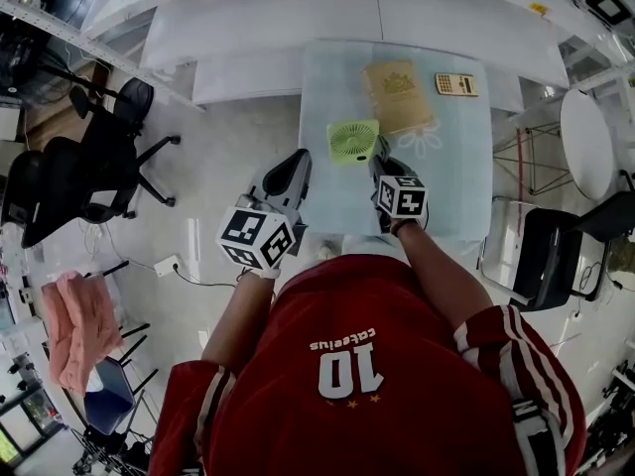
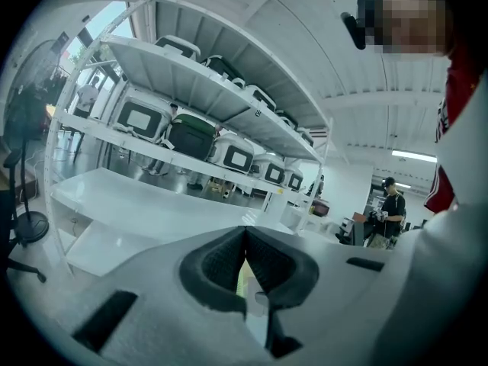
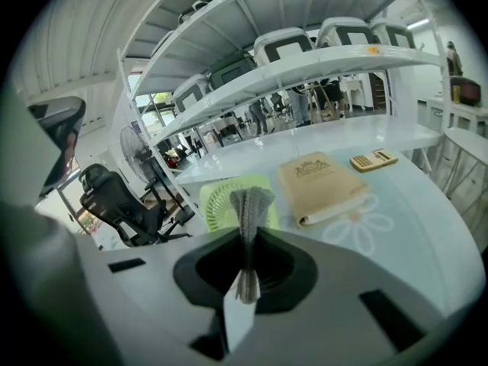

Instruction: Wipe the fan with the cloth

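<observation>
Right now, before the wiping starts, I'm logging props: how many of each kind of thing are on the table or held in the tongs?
fan: 1
book: 1
calculator: 1
cloth, pinched in the right tongs: 1
Total: 4

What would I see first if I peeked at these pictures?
The bright green fan on the pale table, right ahead of the person. The right gripper pinches a grey cloth close by it, and a tan book lies beside the fan.
</observation>
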Motion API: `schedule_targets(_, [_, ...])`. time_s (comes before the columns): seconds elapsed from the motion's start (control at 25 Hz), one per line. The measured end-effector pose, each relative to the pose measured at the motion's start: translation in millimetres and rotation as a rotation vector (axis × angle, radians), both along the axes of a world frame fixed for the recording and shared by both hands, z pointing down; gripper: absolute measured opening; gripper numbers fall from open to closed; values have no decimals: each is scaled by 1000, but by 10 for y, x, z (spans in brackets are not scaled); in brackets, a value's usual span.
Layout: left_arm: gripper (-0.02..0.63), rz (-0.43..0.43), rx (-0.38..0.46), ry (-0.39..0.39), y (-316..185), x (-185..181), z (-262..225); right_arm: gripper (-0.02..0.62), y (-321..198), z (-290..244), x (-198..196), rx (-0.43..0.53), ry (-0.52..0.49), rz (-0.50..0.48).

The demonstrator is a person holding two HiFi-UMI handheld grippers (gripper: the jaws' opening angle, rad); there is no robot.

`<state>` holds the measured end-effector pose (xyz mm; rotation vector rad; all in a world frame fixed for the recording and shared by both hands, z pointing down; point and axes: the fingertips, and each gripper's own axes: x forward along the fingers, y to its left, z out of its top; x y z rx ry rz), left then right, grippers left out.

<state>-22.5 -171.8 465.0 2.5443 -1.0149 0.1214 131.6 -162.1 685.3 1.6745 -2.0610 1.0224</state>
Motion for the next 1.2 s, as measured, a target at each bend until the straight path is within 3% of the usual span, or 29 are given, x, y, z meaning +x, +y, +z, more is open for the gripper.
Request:
schedule_targets(0.6, [5,-24,-22,-52,-87,106,131,23,-147,214,204,4,73,-16])
schedule_targets(1.2, [5,-66,-32,-70,-60,-67,128,23,-242,331,73,2,102,-66])
